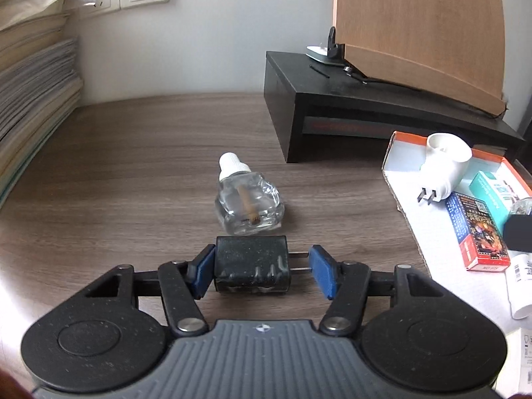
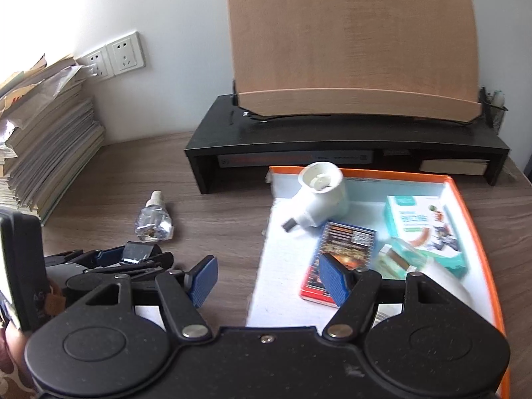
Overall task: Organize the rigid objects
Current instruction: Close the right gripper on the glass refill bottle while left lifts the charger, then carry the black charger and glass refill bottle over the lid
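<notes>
Black plug (image 1: 251, 263) sat between the left gripper (image 1: 262, 267) pads, prongs touching one. At twelve o'clock lay a bottle (image 1: 247, 199). Right gripper (image 2: 271, 281) jaws stood apart over the tray (image 2: 478, 219).

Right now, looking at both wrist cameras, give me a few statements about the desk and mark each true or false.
1. The left tongs grip a black plug adapter. True.
2. The clear glass bottle stands upright inside the tray. False: it lies on the wooden desk, outside the orange-rimmed tray.
3. The right tongs are open and empty. True.
4. The white plug-in device sits on the black riser. False: it lies in the tray.
5. Two wall sockets are behind the paper stack. True.
</notes>
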`<state>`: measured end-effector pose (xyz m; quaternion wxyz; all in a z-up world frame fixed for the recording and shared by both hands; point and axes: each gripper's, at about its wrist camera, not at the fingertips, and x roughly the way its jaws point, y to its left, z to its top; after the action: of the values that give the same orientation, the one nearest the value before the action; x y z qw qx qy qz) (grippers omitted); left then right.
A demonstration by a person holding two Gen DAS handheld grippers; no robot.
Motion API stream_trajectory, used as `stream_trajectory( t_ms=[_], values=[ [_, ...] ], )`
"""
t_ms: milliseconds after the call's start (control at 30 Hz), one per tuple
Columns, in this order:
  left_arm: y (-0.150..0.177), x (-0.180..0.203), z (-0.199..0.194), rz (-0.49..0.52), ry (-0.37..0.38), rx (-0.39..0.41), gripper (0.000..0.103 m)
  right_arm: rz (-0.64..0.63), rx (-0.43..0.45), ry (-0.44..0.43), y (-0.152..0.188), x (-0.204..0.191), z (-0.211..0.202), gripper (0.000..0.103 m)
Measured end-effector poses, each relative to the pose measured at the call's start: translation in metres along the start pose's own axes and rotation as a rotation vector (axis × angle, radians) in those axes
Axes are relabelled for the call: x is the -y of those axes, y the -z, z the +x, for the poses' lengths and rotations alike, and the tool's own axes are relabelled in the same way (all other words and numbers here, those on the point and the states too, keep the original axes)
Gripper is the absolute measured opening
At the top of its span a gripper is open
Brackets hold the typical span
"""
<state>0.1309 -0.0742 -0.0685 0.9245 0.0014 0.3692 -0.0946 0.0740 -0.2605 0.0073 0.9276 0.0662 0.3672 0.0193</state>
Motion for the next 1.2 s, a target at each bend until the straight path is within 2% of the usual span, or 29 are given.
stream_trajectory(
  t_ms=[67,200,367,500,633,667,700,900,1200],
  values=[
    [0.000,-0.007,-0.003,-0.013,0.024,-0.002,0.061,-0.009,-0.009,-0.019,-0.003,-0.010,0.010,0.081],
    [0.003,-0.026,-0.018,-0.034,0.020,0.009,0.061,-0.032,-0.026,-0.079,-0.014,-0.036,0.032,0.081],
    [0.004,-0.057,-0.037,-0.063,-0.017,0.016,0.061,-0.076,-0.065,-0.167,-0.028,-0.075,0.073,0.081],
    [0.004,-0.081,-0.048,-0.107,-0.041,0.024,0.061,-0.128,-0.105,-0.180,-0.035,-0.106,0.108,0.080],
    [0.006,-0.096,-0.050,-0.136,-0.054,0.026,0.061,-0.161,-0.139,-0.165,-0.036,-0.123,0.134,0.071],
    [0.006,-0.101,-0.051,-0.145,-0.056,0.026,0.061,-0.165,-0.145,-0.161,-0.036,-0.126,0.139,0.063],
    [0.007,-0.103,-0.051,-0.149,-0.056,0.025,0.061,-0.171,-0.147,-0.157,-0.036,-0.128,0.142,0.061],
    [0.009,-0.106,-0.051,-0.170,-0.053,0.022,0.061,-0.179,-0.142,-0.141,-0.032,-0.132,0.141,0.060],
    [0.007,-0.080,-0.062,-0.143,-0.025,0.051,0.061,-0.152,-0.054,-0.157,-0.028,-0.106,0.088,0.060]
  ],
)
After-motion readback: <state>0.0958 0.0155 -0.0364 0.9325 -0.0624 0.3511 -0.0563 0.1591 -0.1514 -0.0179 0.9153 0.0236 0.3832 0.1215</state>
